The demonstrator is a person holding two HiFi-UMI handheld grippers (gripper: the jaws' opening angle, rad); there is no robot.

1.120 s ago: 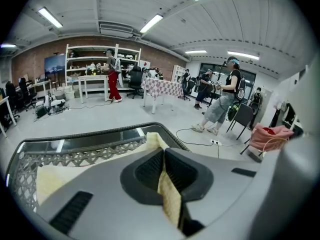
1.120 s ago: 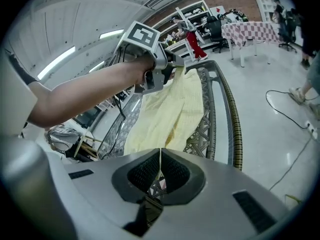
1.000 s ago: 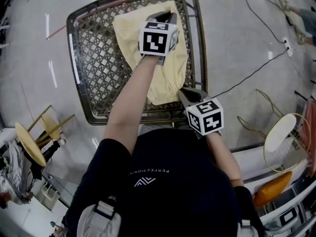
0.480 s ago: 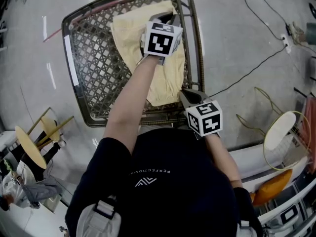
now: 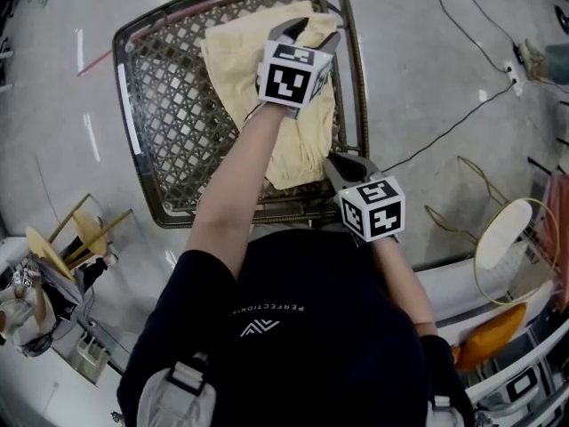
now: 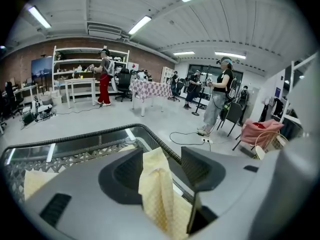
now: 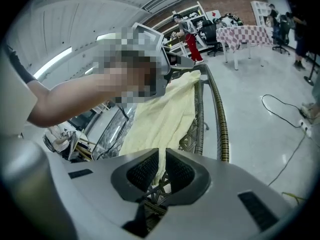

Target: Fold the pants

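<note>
Only the left gripper view shows a ridge of cloth standing loose between the left gripper's (image 6: pixel 162 166) opening jaws. The right gripper view shows the right gripper (image 7: pixel 161 170) pinched shut on the cloth's near edge. One pair of pale yellow pants (image 5: pixel 302 140) — creased, doubled — lies against the wicker table's (image 5: pixel 178 105) right-hand rim, between two grippers.

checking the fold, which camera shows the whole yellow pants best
The head view: the yellow pants lie spread across the woven table, nearly whole. The left gripper view shows only a fold standing between the opening jaws of the left gripper. The right gripper view shows a foreshortened strip running from the right gripper, shut on an edge.
</note>
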